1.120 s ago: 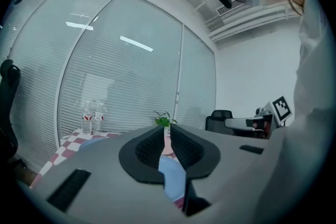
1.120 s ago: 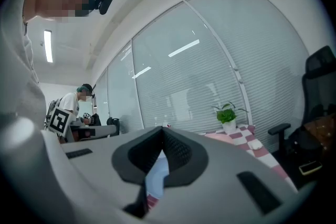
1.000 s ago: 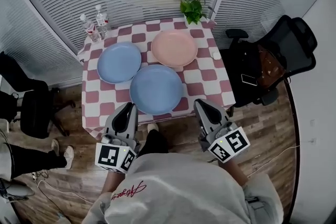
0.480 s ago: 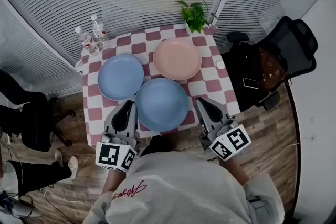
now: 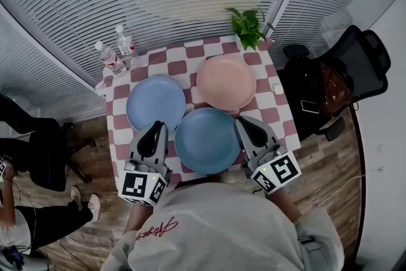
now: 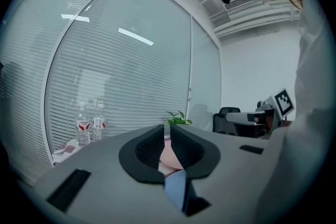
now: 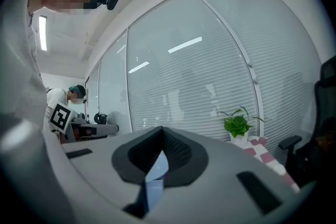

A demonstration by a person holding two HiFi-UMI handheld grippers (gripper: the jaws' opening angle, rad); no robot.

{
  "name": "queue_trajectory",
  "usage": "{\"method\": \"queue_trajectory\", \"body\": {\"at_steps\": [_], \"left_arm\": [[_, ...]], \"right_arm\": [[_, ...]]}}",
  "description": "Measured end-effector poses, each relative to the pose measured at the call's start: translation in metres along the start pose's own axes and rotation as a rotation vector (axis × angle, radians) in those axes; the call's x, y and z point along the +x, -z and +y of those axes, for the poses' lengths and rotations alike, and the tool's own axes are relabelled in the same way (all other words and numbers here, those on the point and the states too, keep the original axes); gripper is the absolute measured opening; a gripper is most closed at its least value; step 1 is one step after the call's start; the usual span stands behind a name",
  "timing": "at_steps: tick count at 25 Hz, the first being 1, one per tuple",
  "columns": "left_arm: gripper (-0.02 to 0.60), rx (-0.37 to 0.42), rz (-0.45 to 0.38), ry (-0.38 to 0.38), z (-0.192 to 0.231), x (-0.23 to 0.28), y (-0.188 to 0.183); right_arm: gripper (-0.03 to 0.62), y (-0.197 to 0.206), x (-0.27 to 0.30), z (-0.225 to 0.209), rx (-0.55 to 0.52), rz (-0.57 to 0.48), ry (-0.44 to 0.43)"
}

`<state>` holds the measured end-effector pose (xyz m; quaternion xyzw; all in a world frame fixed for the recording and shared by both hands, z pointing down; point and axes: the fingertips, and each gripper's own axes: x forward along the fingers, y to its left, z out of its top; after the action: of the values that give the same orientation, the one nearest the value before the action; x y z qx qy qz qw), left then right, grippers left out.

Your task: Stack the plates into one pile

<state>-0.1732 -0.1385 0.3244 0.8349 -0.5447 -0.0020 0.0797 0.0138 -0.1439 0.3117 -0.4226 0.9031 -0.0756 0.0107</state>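
Two blue plates (image 5: 156, 102), pink plate (image 5: 226, 82), unstacked

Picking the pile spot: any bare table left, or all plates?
Little. Free: the back strip between the bottles and the plant, and the right edge beside the near blue plate. The middle is crowded: the left blue plate, the pink plate and the near one lie close together.
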Motion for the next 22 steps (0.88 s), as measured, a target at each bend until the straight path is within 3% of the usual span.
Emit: {"method": "queue_trajectory", "body": {"at_steps": [11,22], "left_arm": [[0.046,0.01,0.026,0.079,0.006,0.038,-0.003],[0.046,-0.018,0.042,0.053,-0.002,0.067,0.001]], "right_arm": [[0.008,-0.005,0.022,-0.026,0.0,-0.005,0.067],[0.008,-0.008,0.023,-0.068,-0.007,0.019,0.068]]}}
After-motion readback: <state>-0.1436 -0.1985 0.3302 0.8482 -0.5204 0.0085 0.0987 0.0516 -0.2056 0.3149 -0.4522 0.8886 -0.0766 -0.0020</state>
